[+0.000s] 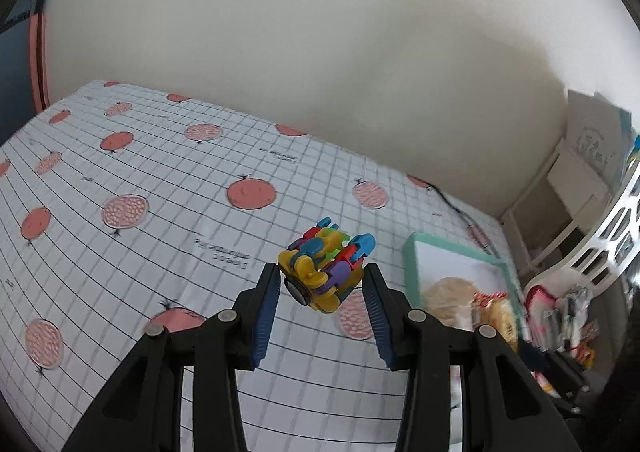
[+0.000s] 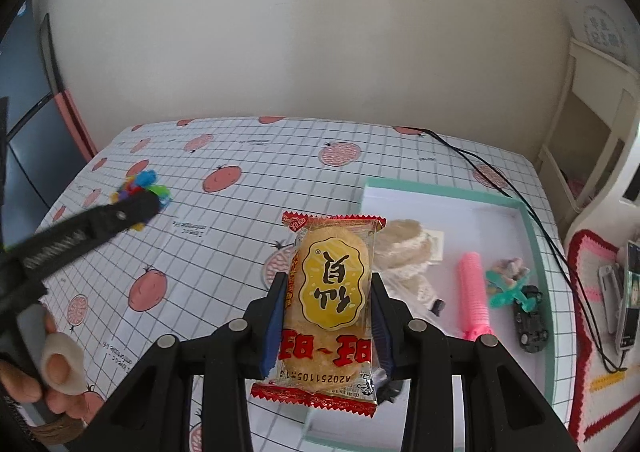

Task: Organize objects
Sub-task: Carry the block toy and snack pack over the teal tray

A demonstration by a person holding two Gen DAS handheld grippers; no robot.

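Note:
My left gripper (image 1: pixel 322 272) is shut on a cluster of bright interlocking plastic toy pieces (image 1: pixel 326 262), pinched at the fingertips above the tablecloth. The right wrist view shows the same toy (image 2: pixel 144 184) at far left, with a person's hand (image 2: pixel 52 372) on that gripper's handle. In my right gripper (image 2: pixel 329 280), shut, is a rice cracker packet (image 2: pixel 332 292), yellow and red, held lengthwise just left of a white tray with a teal rim (image 2: pixel 520 208). The tray (image 1: pixel 412 252) lies right of the left gripper.
The tray holds a pink hair roller (image 2: pixel 474 292), a teal toy (image 2: pixel 508 284), a black toy car (image 2: pixel 530 320) and beige round items (image 2: pixel 404 248). A black cable (image 2: pixel 500 172) runs past it. A crocheted mat (image 2: pixel 584 292) with phones lies at the right, by white shelving (image 2: pixel 592 112).

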